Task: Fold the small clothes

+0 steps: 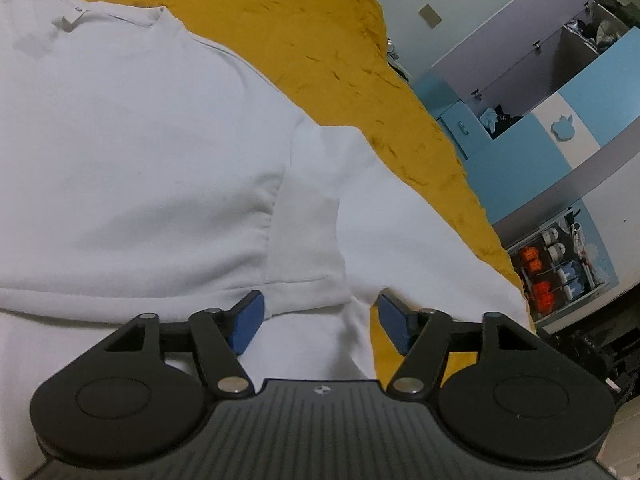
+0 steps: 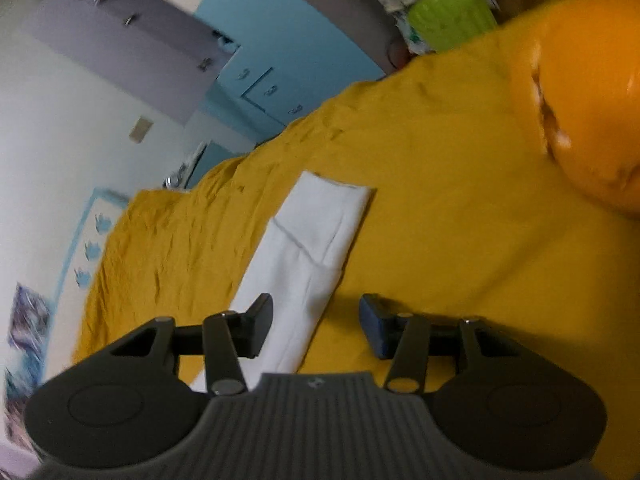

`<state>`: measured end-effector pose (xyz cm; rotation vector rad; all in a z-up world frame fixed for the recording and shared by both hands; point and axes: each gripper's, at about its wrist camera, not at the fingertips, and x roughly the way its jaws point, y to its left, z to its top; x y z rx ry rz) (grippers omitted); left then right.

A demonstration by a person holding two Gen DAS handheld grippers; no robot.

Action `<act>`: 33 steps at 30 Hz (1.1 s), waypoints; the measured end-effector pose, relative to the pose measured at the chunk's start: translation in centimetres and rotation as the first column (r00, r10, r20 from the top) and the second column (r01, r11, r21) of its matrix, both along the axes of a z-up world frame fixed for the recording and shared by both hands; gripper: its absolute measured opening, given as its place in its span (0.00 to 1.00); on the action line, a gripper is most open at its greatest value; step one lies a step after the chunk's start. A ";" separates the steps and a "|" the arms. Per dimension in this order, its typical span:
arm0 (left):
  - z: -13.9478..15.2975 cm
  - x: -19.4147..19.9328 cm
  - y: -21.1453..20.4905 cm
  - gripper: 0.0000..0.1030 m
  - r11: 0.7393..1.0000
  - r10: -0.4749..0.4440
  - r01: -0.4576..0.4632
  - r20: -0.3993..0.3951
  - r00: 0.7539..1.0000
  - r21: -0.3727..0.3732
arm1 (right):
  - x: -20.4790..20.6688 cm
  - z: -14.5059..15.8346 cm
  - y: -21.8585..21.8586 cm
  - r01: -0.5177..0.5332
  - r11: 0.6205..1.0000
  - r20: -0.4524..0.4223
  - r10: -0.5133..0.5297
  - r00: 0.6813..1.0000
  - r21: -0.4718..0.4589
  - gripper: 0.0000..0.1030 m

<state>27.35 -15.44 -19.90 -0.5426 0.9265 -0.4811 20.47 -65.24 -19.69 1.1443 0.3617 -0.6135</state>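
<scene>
A white sweatshirt (image 1: 140,140) is seen spread flat on the mustard-yellow bed cover (image 1: 320,40), one sleeve (image 2: 312,248) stretched out across it. The left hand-held gripper (image 1: 318,320) is held open over the folded sleeve cuff, nothing gripped. The right hand-held gripper (image 2: 316,326) is likewise open above the sleeve, pads clear of the cloth.

Left gripper (image 1: 320,320): black linkage arms w/ silver pivot screws, 2 round black discs, ribbed grey centre housing w/ small diamond mark, blue fingertip pads (image 1: 250,320). Right gripper (image 2: 316,326): same build; 1 pad shows blue, other reads dark.
</scene>
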 end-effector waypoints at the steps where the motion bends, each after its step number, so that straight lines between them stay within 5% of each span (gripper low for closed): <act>1: 0.0 0.0 0.0 0.79 1.000 -0.002 0.002 0.001 1.000 0.000 | 0.2 -0.3 -0.3 0.020 1.000 0.011 -0.020 1.000 0.010 0.44; 10: -0.1 -0.2 -0.8 0.87 0.998 -0.036 0.034 0.033 0.999 0.045 | 2.3 -0.6 -1.7 0.071 0.997 0.038 -0.069 0.997 -0.039 0.42; 13: 0.1 -0.1 -1.6 0.90 0.995 -0.060 0.056 0.048 0.997 0.087 | 2.8 0.0 -1.6 0.051 0.994 -0.014 -0.052 0.999 -0.096 0.02; 18: 2.1 -0.4 0.0 0.78 0.998 -0.042 0.039 0.056 0.998 0.051 | 2.8 3.2 -0.1 -0.003 0.985 0.016 0.006 1.000 -0.173 0.02; 22: 4.3 -2.1 4.6 0.78 0.998 0.055 -0.056 0.079 0.995 0.004 | 4.4 8.3 4.3 -0.124 0.950 0.083 0.153 0.985 -0.286 0.01; 27: 5.8 -5.5 13.0 0.78 0.976 0.218 -0.216 0.086 0.972 -0.024 | 7.4 13.3 15.1 -0.310 0.886 0.204 0.393 0.896 -0.345 0.02; 33: 6.2 -10.3 22.7 0.78 0.923 0.386 -0.384 0.099 0.917 -0.035 | 10.0 15.2 32.4 -0.538 0.763 0.303 0.640 0.706 -0.359 0.02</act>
